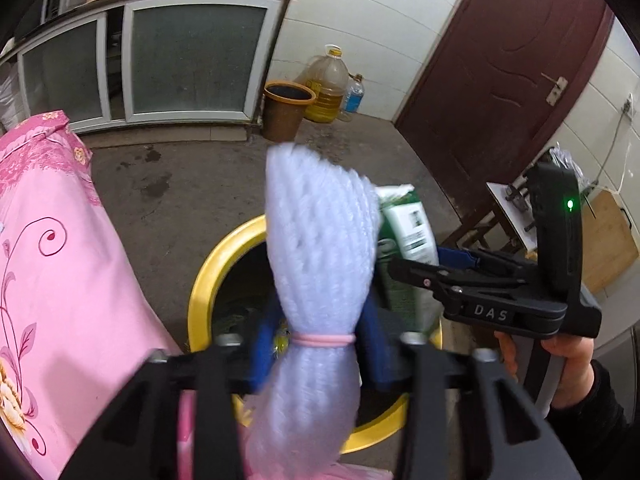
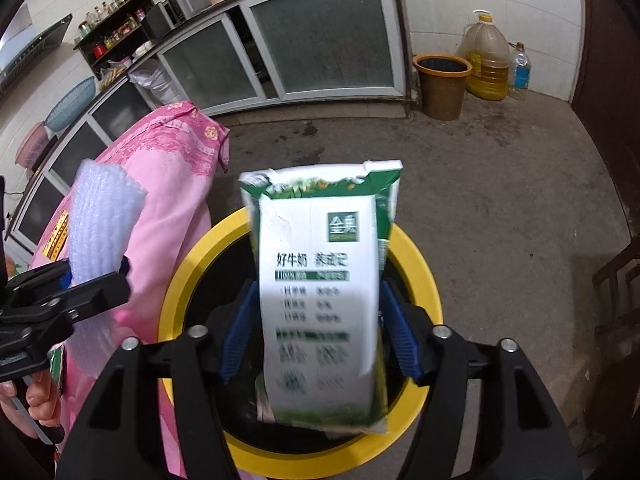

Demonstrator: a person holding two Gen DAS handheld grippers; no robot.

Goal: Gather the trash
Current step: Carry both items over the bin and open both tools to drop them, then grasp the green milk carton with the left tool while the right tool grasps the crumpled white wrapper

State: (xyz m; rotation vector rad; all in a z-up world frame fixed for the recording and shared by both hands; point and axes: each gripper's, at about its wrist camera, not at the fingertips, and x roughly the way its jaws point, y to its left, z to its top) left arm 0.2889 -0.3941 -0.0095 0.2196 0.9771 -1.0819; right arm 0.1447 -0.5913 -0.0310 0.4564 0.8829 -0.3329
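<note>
A flattened green-and-white milk carton (image 2: 320, 296), its print blurred, stands between the right gripper's (image 2: 318, 340) parted blue pads (image 2: 400, 336) over the yellow-rimmed bin (image 2: 416, 264). Beside it, a ribbed white foam net (image 1: 316, 264), cinched by a pink band (image 1: 322, 340), sits between the left gripper's (image 1: 316, 356) separated jaws. Pink floral cloth (image 1: 60, 280) hangs alongside.

Both cameras ride the grippers, looking steeply down along their fingers, close over the yellow-rimmed bin (image 1: 208, 268) (image 2: 416, 256). Each sees the other gripper at its edge. Both face the cabinet (image 1: 192, 56) (image 2: 320, 36), brown bucket (image 1: 286, 110) (image 2: 442, 84) and pink cloth (image 1: 60, 248) (image 2: 172, 184).
</note>
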